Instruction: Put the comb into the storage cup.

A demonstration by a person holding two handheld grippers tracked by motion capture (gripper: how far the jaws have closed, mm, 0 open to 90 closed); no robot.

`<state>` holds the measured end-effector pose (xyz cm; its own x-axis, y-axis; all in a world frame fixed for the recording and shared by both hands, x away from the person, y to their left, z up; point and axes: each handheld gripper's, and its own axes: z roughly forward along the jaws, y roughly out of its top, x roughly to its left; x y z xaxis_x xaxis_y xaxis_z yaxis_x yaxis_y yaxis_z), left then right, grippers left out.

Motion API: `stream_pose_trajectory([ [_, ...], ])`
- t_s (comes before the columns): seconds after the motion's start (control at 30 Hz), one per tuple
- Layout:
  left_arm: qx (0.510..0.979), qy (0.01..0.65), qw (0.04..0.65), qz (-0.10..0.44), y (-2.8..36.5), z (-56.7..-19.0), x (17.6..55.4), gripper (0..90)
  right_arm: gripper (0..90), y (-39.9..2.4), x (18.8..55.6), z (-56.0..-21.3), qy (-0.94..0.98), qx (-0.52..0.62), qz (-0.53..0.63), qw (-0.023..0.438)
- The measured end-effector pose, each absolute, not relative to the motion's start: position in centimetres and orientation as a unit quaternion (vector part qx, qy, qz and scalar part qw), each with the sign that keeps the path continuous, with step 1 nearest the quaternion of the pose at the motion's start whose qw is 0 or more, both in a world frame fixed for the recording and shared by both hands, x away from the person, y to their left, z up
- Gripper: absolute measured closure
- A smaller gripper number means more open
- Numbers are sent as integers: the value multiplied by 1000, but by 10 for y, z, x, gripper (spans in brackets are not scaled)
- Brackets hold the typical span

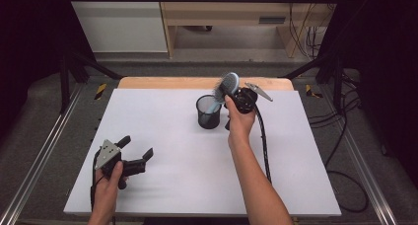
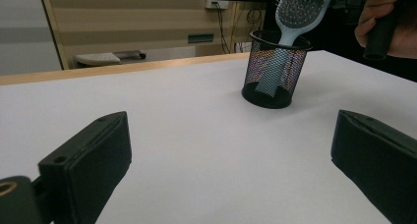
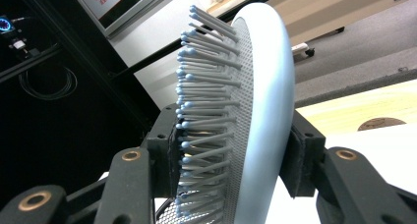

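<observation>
A light blue hairbrush [image 1: 227,83] stands tilted, its handle down inside a black mesh cup [image 1: 208,112] at the back middle of the white table [image 1: 172,185]. My right gripper [image 1: 230,90] is shut on the brush's head; in the right gripper view both pads press the brush [image 3: 260,101], one on the bristle side and one on the smooth back. My left gripper [image 1: 137,147] rests open near the front left of the table, with nothing between its jaws. From the left gripper view [image 2: 231,150], the cup [image 2: 275,76] and brush [image 2: 300,8] stand farther off to the right.
A wooden strip [image 1: 148,82] edges the table's far side. Black frame posts [image 1: 64,72] stand at the back corners, and cables [image 1: 345,136] lie on the floor to the right. The right gripper's cable [image 1: 263,146] trails across the table beside the forearm.
</observation>
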<state>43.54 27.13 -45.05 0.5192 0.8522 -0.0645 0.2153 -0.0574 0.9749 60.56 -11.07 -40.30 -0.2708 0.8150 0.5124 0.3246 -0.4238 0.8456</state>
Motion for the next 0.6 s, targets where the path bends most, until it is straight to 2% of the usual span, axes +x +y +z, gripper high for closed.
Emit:
stream_pose_trajectory([
  [0.6, 671, 397, 560, 281, 270, -451, 436, 20, 481, -116, 605, -404, 500, 570, 626, 183],
])
